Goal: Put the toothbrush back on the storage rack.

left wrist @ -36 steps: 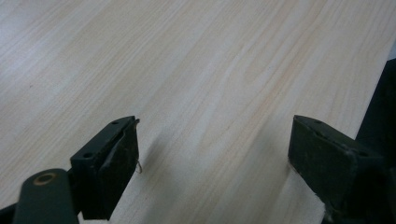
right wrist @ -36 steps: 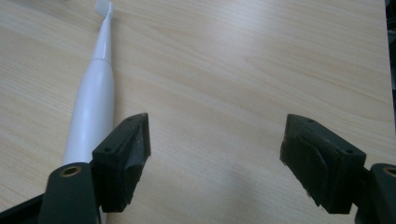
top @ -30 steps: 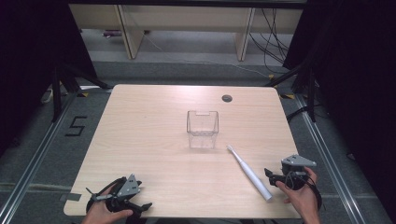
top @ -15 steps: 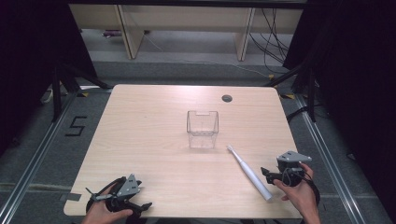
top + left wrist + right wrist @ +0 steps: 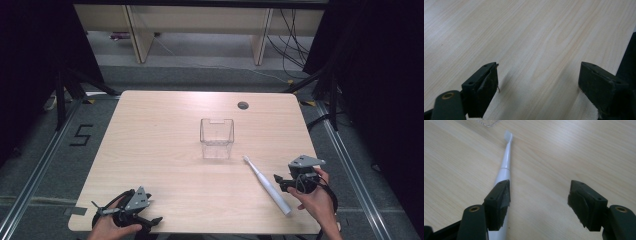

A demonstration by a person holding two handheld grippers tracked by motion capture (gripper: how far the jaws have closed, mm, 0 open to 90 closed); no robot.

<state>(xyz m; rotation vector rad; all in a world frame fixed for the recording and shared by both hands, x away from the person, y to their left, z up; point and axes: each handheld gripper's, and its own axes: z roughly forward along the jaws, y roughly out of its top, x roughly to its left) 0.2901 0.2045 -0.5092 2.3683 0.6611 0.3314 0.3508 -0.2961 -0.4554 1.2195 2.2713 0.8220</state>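
Toothbrush (image 5: pixel 266 184) lies flat on the table (image 5: pixel 160 150), near the clear container (image 5: pixel 217 138) but apart from it; not yet picked up. Right gripper (image 5: pixel 283 183) beside its handle: jaws apart, just been closing, nothing clamped, brush outside one jaw. Left gripper (image 5: pixel 131 214) gapes, empty.

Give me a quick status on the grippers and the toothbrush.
Left hand-held gripper open, idle at table edge. Right hand-held gripper open, jaws just been closing, nothing between them. Toothbrush flat on table, beside right jaws. Path clear.
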